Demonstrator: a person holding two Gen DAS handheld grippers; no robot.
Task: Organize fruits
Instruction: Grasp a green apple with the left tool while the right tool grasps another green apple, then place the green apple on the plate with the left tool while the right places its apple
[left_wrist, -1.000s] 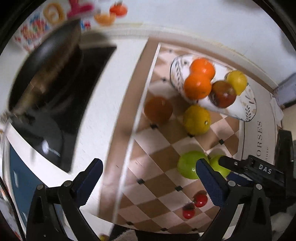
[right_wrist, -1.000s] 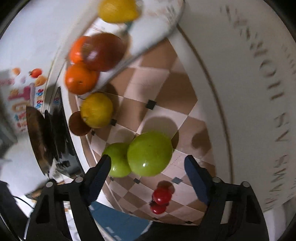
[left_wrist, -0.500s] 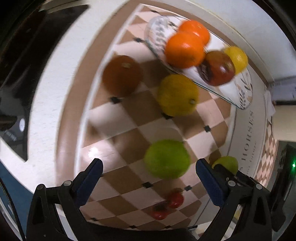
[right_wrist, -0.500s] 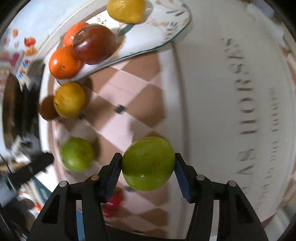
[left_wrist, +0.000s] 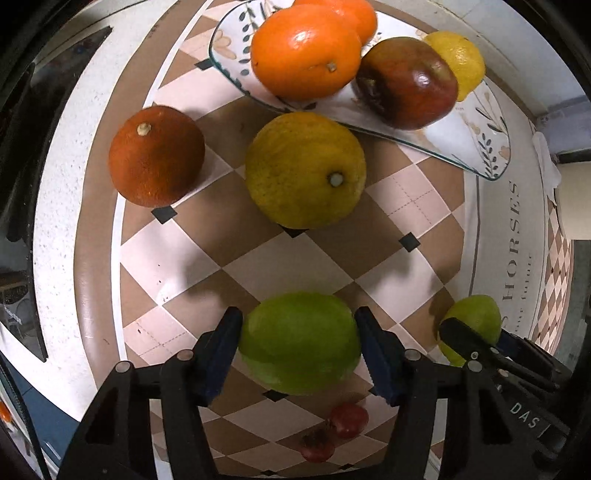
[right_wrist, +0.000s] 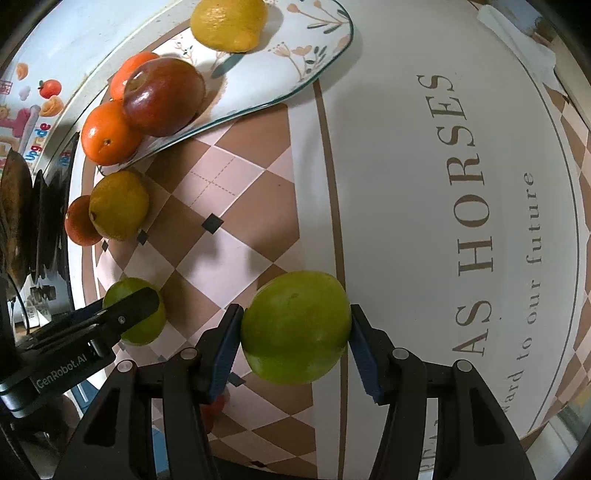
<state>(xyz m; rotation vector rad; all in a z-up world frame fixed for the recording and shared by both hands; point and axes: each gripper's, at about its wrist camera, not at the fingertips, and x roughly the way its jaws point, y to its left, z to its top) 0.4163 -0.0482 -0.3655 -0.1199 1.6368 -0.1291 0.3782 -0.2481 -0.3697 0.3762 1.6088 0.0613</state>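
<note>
A checkered mat (left_wrist: 229, 229) carries a floral plate (left_wrist: 480, 147), dark orange (left_wrist: 157, 157), yellow citrus (left_wrist: 304, 170) and cherry tomatoes (left_wrist: 347, 419).

The left gripper (left_wrist: 299, 345) points straight down, its jaws closing with a green fruit (left_wrist: 300, 341) between the blue pads – at its three o'clock, the right gripper (right_wrist: 295, 332) clamps a second green fruit (right_wrist: 295, 326)

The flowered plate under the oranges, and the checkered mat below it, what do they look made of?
The plate looks like glazed ceramic, possibly painted glass: glossy white with printed flowers and a thin dark-green rim; in the left wrist view its edge looks slightly translucent. The checkered mat looks like wipeable plastic or vinyl: flat and smooth, with a soft sheen and printed squares and lettering.
</note>
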